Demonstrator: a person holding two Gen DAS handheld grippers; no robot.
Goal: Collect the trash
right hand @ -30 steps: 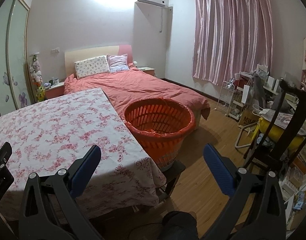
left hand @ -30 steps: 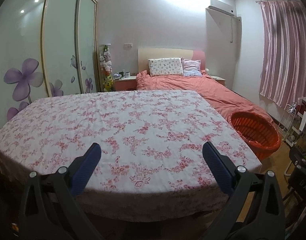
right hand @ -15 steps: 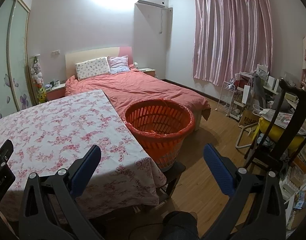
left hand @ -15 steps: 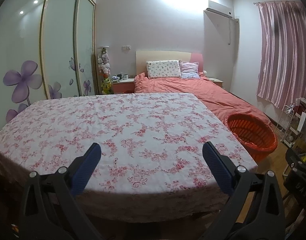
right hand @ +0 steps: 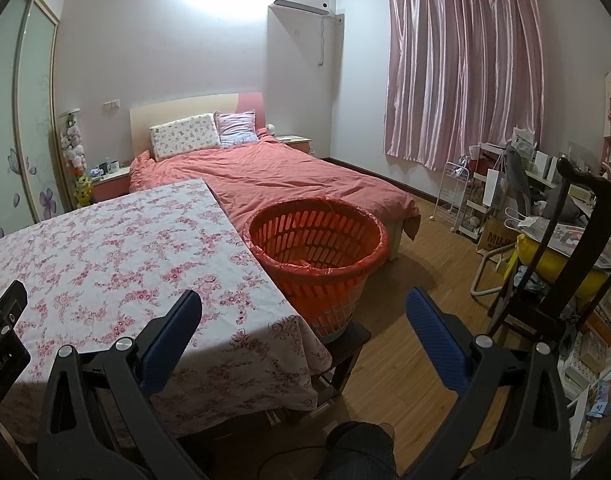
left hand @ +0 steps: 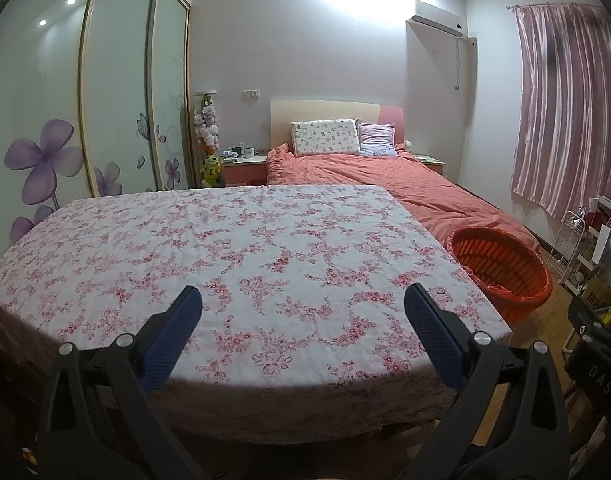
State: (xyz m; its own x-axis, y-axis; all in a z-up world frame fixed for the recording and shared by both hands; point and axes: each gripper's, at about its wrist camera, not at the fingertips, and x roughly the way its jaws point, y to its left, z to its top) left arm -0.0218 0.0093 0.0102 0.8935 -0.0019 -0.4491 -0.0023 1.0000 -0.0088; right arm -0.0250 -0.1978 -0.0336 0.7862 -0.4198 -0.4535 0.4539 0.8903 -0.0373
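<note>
While both tongs (left hand: pixel 301 300) (right hand: pixel 303 304) gape, round slotted basket (right hand: pixel 317 240) beside floral tablecloth (right hand: pixel 105 248).

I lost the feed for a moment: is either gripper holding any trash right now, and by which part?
Nothing is held. The left gripper and the right gripper both stand open with empty air between their pads.

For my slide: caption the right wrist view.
Open right gripper faces the orange basket beside the floral-clothed table.
</note>
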